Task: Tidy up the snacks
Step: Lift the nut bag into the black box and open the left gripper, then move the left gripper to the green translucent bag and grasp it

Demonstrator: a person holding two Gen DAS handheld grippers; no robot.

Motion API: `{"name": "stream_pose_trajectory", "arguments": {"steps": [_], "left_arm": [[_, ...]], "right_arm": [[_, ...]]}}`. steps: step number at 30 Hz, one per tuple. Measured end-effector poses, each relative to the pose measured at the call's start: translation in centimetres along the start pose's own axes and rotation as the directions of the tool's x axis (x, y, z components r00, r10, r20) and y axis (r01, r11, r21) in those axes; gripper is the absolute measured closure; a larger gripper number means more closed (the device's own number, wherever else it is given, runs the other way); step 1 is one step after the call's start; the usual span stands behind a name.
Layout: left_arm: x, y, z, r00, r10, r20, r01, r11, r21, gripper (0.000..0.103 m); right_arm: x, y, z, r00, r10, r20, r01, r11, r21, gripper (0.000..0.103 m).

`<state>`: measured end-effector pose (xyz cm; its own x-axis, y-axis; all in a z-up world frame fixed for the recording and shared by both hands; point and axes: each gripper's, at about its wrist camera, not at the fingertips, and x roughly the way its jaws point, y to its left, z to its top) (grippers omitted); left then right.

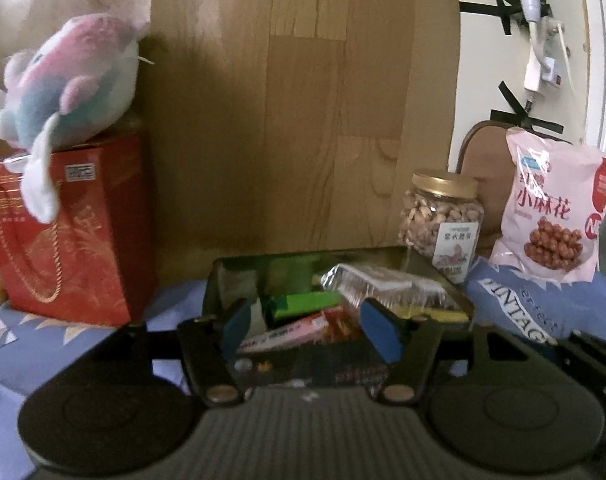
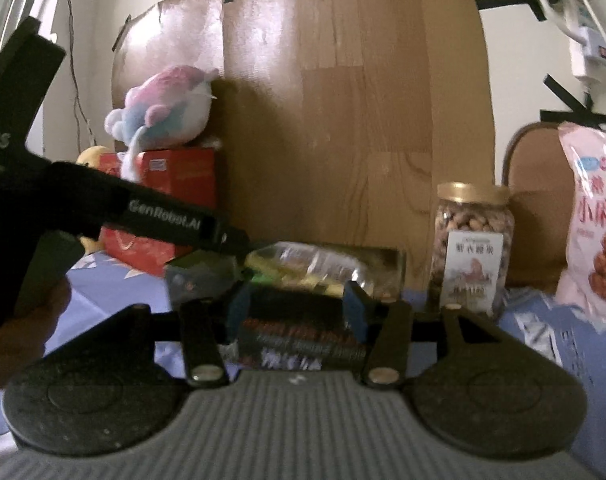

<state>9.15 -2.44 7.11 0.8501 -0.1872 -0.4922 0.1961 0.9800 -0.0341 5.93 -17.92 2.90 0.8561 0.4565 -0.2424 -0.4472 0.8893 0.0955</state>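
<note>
Blue cloth [image 1: 83, 360], snack tin [image 1: 219, 280] just beyond left gripper [image 1: 309, 322], jaws wide, empty.

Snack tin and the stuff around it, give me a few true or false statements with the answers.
1. The snack tin holds several packets. True.
2. The nut jar has its gold lid off. False: the lid is on.
3. The plush toy sits on the red box. True.
4. The pink snack bag lies inside the tin. False: it stands outside, right of the jar.
5. The left gripper is open. True.
</note>
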Motion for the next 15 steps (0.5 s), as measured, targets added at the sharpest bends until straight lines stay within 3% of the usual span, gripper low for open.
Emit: {"name": "stream_pose_trajectory", "arguments": {"steps": [8, 15], "left_arm": [[-3.2, 0.1, -2.0, 1.000, 0.006, -0.018, -0.006, 1.000, 0.000, 0.040], [-5.2, 1.3, -3.8, 0.999, 0.020, -0.027, -0.020, 1.000, -0.009, 0.040]], "right_arm": [[-2.6, 2.2, -2.6, 0.991, 0.062, -0.115, -0.057, 0.997, 0.045, 0.048], [-3.3, 3.7, -3.9, 0.981, 0.098, -0.168, -0.089, 0.994, 0.062, 0.047]]}}
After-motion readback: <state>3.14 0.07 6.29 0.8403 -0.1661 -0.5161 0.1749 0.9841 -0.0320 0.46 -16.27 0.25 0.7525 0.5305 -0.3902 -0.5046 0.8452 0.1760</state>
